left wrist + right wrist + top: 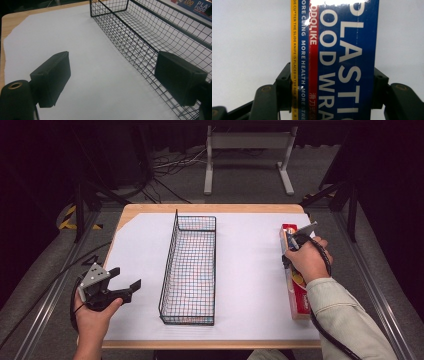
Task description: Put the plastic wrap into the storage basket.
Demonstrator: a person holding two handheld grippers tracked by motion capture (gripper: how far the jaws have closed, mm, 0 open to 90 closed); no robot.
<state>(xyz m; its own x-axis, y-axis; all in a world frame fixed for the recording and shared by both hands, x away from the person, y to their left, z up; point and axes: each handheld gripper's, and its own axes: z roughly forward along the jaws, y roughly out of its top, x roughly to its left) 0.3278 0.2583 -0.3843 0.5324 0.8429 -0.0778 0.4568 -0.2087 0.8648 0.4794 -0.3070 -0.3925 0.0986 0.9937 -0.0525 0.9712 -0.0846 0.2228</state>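
I find the bench (131, 211) covered by a white sheet (250, 270), with a long wire basket (190, 270) standing empty at its centre, its length running from my near edge to the far edge. At the right edge of the sheet lies a plastic wrap box (298, 295), flat and well apart from the basket. Its long axis also runs near to far, roughly parallel to the basket, with one end pointing at the far edge of the bench.

My right gripper (292, 242) sits over the far part of the box. In the right gripper view its jaws stand against the two long sides of the box (342, 62), clamped across its width. My left gripper (125, 282) hovers near the bench's near left corner, jaws apart and holding nothing, just beside the basket wall (155, 45).

Risk, in my judgement: the grip is off-centre on a long box, so on lifting the free near end may sag or swing. The glossy carton could also slip between the jaws, or catch the basket rim on the way in.
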